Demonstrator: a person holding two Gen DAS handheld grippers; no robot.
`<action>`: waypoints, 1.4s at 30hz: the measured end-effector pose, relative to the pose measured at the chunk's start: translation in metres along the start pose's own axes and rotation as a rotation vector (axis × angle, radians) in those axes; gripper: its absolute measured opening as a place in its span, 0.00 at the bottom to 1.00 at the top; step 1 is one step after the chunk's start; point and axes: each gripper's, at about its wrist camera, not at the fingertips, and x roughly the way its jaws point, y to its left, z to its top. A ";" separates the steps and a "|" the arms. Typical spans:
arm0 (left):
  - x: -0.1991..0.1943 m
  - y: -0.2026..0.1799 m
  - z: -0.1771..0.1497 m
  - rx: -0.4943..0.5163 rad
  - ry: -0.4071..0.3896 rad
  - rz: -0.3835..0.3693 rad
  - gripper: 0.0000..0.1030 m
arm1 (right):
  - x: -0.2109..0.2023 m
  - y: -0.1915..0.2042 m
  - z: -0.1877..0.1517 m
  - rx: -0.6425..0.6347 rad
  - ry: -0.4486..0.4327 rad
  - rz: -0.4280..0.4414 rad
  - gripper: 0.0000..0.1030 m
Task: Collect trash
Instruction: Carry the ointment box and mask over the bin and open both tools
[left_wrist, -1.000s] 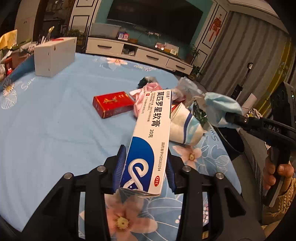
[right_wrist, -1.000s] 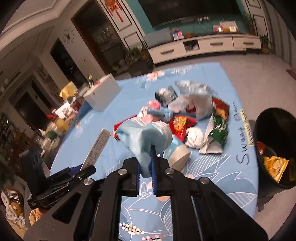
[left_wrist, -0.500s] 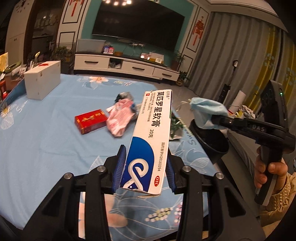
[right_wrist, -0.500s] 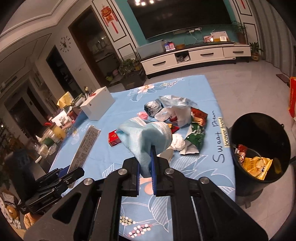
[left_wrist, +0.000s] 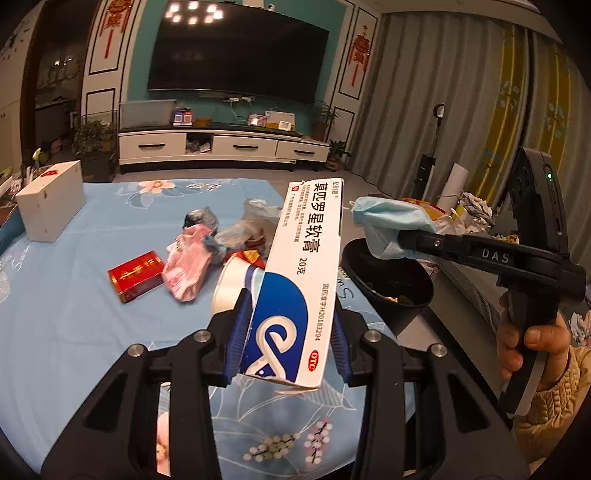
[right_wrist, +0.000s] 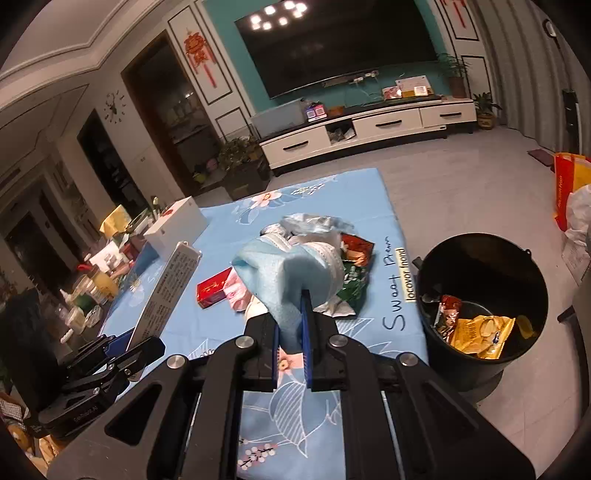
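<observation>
Left wrist view: the left gripper (left_wrist: 286, 341) clamps a white-and-blue carton (left_wrist: 301, 288) marked "OTC" and "20", above the tablecloth (left_wrist: 74, 314). Right wrist view: the right gripper (right_wrist: 291, 332), nearly closed, pinches a blue face mask (right_wrist: 284, 273); only here the black bin's (right_wrist: 484, 258) wrappers and the tablecloth's "Sweet" lettering show.

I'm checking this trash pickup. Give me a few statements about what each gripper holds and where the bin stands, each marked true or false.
1. The left gripper is shut on an ointment box. True.
2. The right gripper is empty. False: it pinches a blue face mask.
3. The black bin stands on the floor beside the table. True.
4. The bin is empty. False: a yellow wrapper and other trash lie in it.
5. A red cigarette pack lies on the blue floral tablecloth. True.
</observation>
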 end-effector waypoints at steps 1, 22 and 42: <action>0.002 -0.002 0.001 0.004 0.002 -0.003 0.40 | -0.001 -0.003 0.000 0.005 -0.004 -0.003 0.11; 0.073 -0.060 0.030 0.109 0.064 -0.055 0.40 | -0.002 -0.085 -0.010 0.159 -0.032 -0.059 0.11; 0.176 -0.122 0.040 0.164 0.209 -0.133 0.40 | -0.018 -0.180 -0.025 0.325 -0.073 -0.223 0.11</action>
